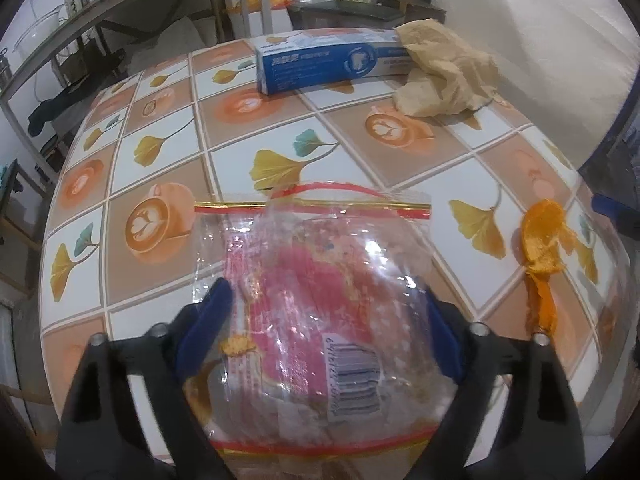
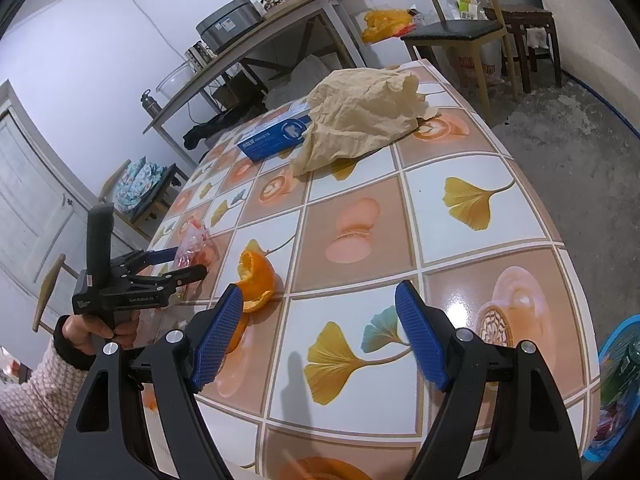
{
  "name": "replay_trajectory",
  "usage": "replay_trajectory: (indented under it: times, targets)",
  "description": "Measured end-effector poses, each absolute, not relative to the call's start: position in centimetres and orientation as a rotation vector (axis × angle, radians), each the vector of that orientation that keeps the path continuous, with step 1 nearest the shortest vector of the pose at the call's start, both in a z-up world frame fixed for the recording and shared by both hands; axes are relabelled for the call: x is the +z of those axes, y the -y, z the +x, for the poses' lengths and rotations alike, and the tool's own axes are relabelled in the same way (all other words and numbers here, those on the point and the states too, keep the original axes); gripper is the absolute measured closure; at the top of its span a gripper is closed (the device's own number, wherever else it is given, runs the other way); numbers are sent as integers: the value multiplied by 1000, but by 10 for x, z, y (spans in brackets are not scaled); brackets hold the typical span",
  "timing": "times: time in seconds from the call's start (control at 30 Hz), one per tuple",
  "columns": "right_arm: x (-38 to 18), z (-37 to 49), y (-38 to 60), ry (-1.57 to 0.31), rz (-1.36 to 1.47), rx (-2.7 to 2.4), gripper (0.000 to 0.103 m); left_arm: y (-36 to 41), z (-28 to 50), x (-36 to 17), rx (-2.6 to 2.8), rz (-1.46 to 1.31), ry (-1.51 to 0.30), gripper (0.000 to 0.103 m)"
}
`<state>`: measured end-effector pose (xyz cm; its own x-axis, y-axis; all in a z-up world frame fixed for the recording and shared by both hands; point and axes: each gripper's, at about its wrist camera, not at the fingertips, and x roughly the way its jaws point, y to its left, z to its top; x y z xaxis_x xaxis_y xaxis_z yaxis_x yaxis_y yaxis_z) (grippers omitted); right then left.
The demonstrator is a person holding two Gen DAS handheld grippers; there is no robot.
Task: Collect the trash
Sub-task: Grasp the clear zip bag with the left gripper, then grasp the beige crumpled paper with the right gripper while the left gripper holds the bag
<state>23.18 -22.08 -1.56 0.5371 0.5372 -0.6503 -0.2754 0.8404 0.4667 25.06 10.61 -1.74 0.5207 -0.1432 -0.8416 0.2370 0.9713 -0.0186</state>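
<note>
A clear zip bag with a pink wrapper inside (image 1: 312,280) lies on the patterned table, between the wide-open blue fingers of my left gripper (image 1: 324,292); whether the pads touch it is unclear. The bag also shows in the right wrist view (image 2: 194,246) with the left gripper (image 2: 176,266) around it. Orange peel (image 1: 544,240) lies right of the bag. My right gripper (image 2: 320,312) is open and empty above the table, the orange peel (image 2: 256,280) just beyond its left finger. A crumpled brown paper (image 2: 360,120) and a blue toothpaste box (image 1: 320,64) lie at the far side.
The table (image 2: 460,200) has a tile-print cloth. A blue basket (image 2: 618,384) with trash stands on the floor at the right. A chair (image 2: 460,32) and stool stand beyond the table; a shelf (image 2: 256,40) with appliances lines the wall.
</note>
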Motion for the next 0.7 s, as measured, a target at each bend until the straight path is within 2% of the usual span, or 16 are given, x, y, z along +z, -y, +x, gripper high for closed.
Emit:
replay_trajectory:
  times: [0.03, 0.1, 0.23, 0.4, 0.7]
  targets:
    - [-15, 232, 220, -878, 324, 494, 27, -106, 249, -16, -241, 93, -996, 29]
    - [-13, 231, 217, -875, 318, 494, 27, -107, 248, -14, -257, 80, -995, 42]
    - [-7, 228, 212, -869, 306, 498, 27, -108, 244, -11, -278, 49, -993, 53]
    - [-1, 225, 207, -867, 283, 497, 27, -113, 240, -10, -303, -10, -996, 73]
    - [29, 226, 191, -841, 181, 496, 27, -127, 234, -5, -308, -89, -949, 97]
